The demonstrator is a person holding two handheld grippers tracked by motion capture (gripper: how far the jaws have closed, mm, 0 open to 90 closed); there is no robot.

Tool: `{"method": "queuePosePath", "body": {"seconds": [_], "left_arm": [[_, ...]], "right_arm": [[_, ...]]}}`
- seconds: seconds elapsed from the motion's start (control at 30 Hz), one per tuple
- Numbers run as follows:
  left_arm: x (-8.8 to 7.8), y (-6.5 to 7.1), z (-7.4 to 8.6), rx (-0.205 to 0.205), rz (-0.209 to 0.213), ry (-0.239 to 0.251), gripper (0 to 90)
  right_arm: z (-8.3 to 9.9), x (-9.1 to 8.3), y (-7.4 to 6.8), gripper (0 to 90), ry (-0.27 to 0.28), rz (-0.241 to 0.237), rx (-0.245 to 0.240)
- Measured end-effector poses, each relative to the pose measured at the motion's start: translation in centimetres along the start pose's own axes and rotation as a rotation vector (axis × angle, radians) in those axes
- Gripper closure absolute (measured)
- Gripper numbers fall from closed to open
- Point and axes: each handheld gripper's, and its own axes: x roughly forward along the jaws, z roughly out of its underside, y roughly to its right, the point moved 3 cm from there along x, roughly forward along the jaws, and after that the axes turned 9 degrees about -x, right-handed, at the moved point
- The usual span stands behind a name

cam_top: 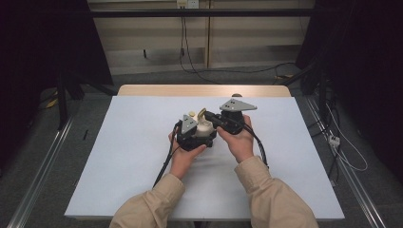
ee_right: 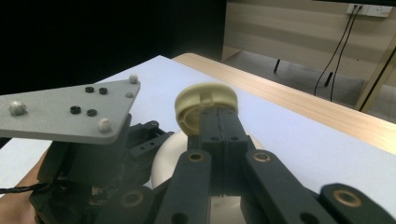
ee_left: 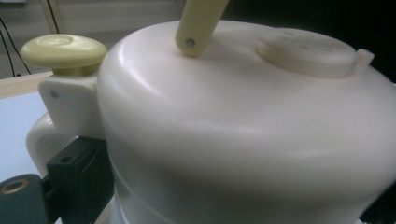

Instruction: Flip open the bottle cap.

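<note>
So our right fingers (ee_right: 219,119) pinch the cream plastic lid (ee_right: 205,105) above the white rounded pot (ee_left: 243,130); the left fingers' state we can't tell.

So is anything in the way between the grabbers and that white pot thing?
No, nothing visible. The left gripper sits right against the white pot, and the right gripper is shut on its yellow lid handle.

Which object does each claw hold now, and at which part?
Left claw: the white container's body. Right claw: shut on its yellow lid, at the raised rib.
</note>
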Motion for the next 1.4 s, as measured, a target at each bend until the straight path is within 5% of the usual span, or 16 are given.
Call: {"method": "queuePosePath", "body": {"seconds": [1.17,1.4], "left_arm": [[0.1,-0.1,-0.1,0.000,0.013,-0.009,5.6],[0.1,-0.1,-0.1,0.001,0.018,-0.011,5.5]], "right_arm": [[-1.0,1.9,0.1,90.0,0.008,-0.012,-0.030],[-0.9,1.7,0.2,83.3,0.010,0.005,-0.051]]}}
